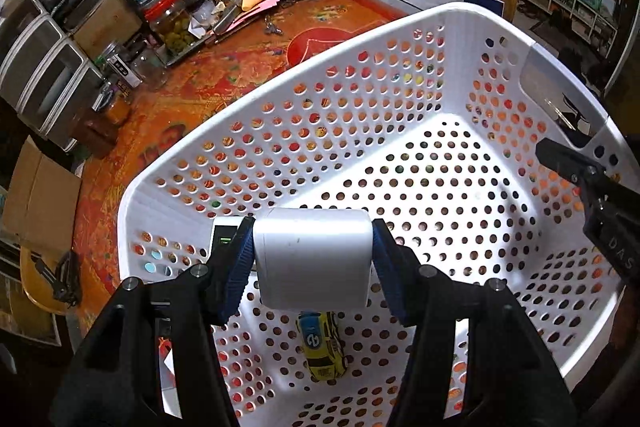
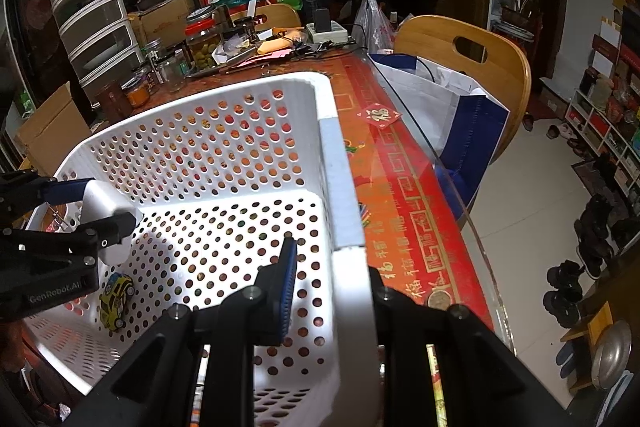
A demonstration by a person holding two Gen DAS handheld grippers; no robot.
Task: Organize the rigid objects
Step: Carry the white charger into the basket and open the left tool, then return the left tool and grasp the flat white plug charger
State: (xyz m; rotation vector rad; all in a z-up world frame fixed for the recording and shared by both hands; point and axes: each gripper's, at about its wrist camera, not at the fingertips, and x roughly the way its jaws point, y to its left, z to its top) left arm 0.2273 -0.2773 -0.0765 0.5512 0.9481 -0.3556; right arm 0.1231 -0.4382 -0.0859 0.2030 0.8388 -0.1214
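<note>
Basket on desk: your left tongs clamp white box above toy car; right tongs pinch the rim. Dropping now = box hits car.

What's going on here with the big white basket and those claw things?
A person is tidying objects into the white basket on the table using two hand-held claws. The left claw grips a white box over the basket, above a yellow toy car lying inside. The right claw is clamped on the basket's rim, apparently steadying it.
</note>
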